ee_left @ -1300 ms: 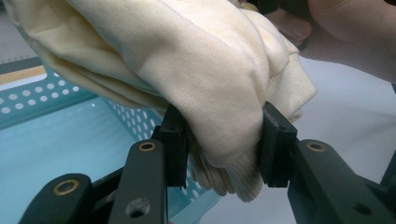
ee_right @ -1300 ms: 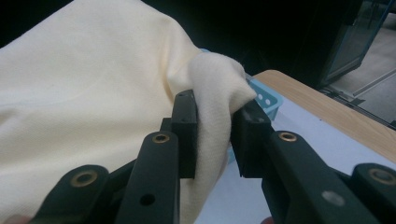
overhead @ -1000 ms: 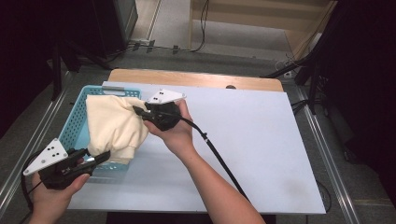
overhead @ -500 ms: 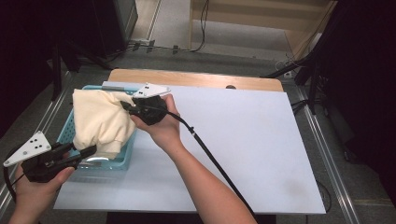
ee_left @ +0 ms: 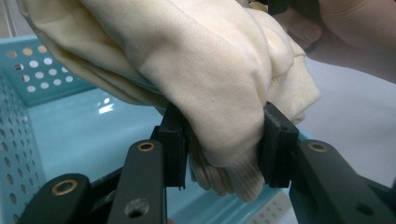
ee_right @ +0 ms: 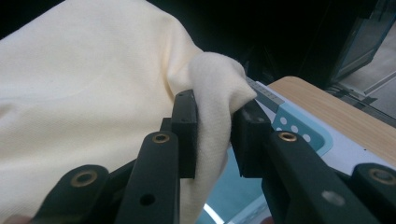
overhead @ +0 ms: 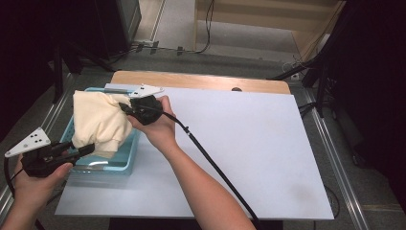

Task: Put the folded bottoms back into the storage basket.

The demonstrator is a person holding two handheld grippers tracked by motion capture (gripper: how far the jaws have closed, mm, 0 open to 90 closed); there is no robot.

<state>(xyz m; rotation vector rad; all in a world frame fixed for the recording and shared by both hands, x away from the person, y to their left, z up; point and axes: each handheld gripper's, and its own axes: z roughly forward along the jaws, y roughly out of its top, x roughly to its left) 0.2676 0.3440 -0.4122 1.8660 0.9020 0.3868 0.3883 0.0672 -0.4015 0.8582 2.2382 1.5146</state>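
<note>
A folded cream garment [overhead: 98, 122] hangs over a light blue perforated basket [overhead: 122, 155] at the table's left edge. My left gripper [overhead: 86, 149] is shut on its lower ribbed edge [ee_left: 224, 158]; the pads [ee_left: 173, 144] press both sides of the thick fold. My right gripper [overhead: 125, 108] is shut on a bunched upper corner [ee_right: 217, 93] of the garment, at its right side. The cloth [ee_right: 84, 107] is stretched between the two grippers above the basket [ee_left: 60, 121], hiding much of the inside.
A white sheet [overhead: 239, 143] covers the table right of the basket, with a wooden strip [overhead: 201, 81] along its far edge. The right gripper's cable [overhead: 210, 167] trails across the sheet. Metal rails [overhead: 335, 158] run along the table sides; dark stands lie beyond.
Both grippers have carried the garment leftward, from partly over the white sheet to above the basket. Both grips have stayed on the cloth.
</note>
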